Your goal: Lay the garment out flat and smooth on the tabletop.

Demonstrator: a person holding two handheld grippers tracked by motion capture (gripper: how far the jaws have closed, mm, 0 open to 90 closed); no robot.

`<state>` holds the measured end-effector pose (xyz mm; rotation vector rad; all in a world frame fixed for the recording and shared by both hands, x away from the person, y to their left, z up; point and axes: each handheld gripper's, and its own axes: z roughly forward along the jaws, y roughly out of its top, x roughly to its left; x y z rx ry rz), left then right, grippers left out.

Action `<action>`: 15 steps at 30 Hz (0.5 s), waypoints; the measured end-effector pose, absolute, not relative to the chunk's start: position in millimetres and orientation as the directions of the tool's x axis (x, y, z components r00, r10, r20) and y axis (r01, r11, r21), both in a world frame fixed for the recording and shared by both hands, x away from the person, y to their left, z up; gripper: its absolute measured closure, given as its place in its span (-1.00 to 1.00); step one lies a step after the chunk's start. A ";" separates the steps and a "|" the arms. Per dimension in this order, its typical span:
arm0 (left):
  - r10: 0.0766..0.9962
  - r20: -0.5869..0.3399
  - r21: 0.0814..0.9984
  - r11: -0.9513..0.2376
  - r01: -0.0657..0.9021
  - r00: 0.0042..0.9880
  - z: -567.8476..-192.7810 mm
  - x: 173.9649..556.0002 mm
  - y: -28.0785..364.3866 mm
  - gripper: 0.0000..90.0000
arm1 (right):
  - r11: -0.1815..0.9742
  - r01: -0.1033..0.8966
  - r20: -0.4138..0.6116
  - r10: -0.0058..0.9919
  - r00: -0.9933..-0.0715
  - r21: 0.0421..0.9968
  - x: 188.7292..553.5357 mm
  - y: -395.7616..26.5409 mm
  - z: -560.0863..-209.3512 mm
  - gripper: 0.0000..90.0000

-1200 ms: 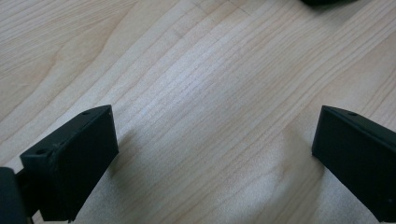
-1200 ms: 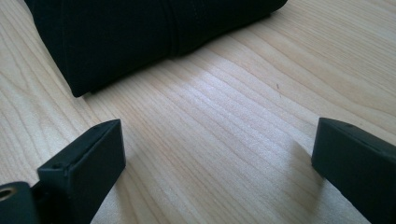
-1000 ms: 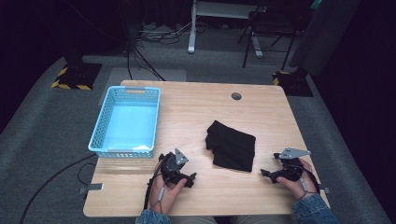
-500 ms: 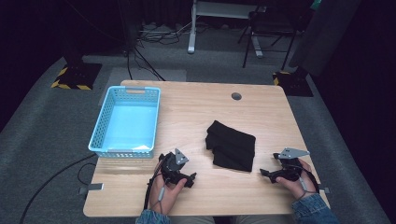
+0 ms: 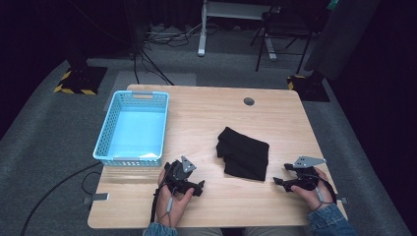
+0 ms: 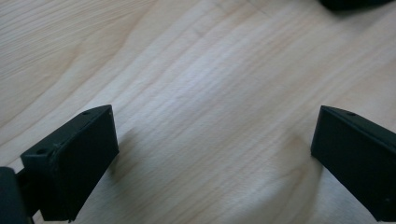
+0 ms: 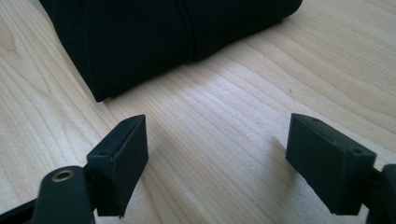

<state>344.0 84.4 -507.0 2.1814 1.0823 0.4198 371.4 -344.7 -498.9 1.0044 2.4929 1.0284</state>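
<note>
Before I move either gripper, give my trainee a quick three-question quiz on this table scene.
1. True or false: the folded black cloth lies inside the light blue plastic basket.
2. Multiple choice: the right gripper is A) shut on the cloth, B) open over bare wood just short of the cloth, C) open inside the basket.
3. Fill in: the left gripper has its jaws open over the bare ____ of the light wooden table.

Key: 1 false, the cloth lies on the tabletop, right of the basket. 2 B. 3 wood.
</note>
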 end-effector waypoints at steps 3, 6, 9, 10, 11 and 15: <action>0.818 -0.009 0.680 -0.417 0.603 0.575 -507.0 345.2 86.7 -0.99 | 0.509 0.495 0.018 0.684 -0.729 0.704 372.4 -342.7 -495.1 -0.50; 0.817 -0.008 0.684 -0.416 0.600 0.576 -507.4 346.7 86.5 -0.99 | 0.503 0.470 0.010 0.674 -0.738 0.725 372.4 -337.1 -481.2 -0.48; 0.818 -0.007 0.682 -0.416 0.601 0.575 -507.3 346.9 86.5 -0.99 | 0.500 0.461 0.015 0.665 -0.746 0.733 372.8 -333.6 -474.4 -0.48; 0.818 -0.007 0.682 -0.417 0.601 0.575 -507.3 346.9 86.5 -0.99 | 0.502 0.449 0.011 0.657 -0.753 0.739 373.1 -330.2 -469.7 -0.48; 0.818 -0.007 0.682 -0.417 0.601 0.575 -507.3 346.9 86.5 -0.99 | 0.507 0.433 0.005 0.645 -0.764 0.745 373.9 -324.3 -462.7 -0.48; 0.820 -0.007 0.684 -0.414 0.601 0.573 -507.3 346.2 86.2 -0.99 | 0.516 0.410 0.000 0.622 -0.783 0.752 378.2 -313.0 -451.3 -0.48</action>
